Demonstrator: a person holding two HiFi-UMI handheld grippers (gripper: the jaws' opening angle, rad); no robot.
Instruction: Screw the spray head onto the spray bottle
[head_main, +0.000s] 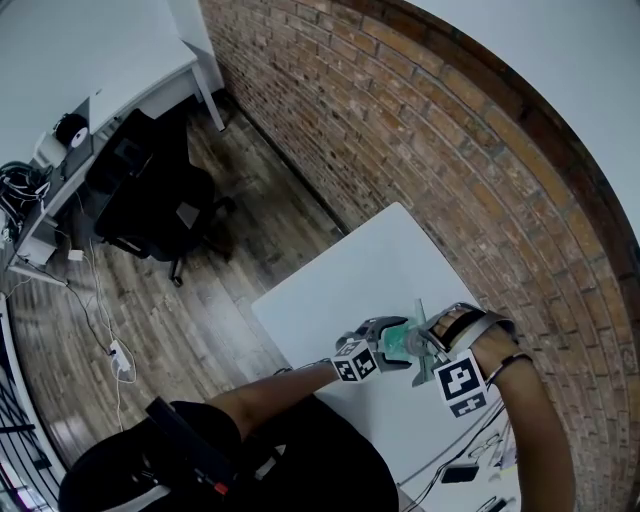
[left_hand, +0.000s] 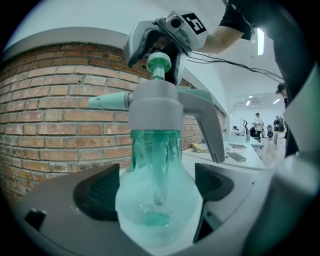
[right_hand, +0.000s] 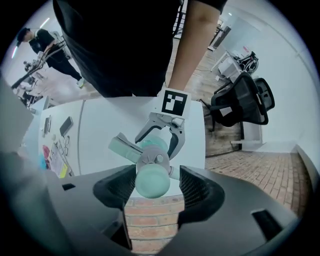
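Table (head_main: 350, 290): white, beside brick wall (head_main: 420, 120).
Bottle (left_hand: 160, 210): clear green, over table, body pinched between left gripper (left_hand: 157, 187) pads.
Head (left_hand: 155, 107): grey, seated on bottle neck.
Right gripper (right_hand: 157, 172): pointing down over head, jaws spread either side of knob (right_hand: 151, 182), not pinching it.

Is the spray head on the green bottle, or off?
On: the grey spray head sits on the green bottle's neck, its tube hanging inside. Whether it is screwed tight, I cannot tell.
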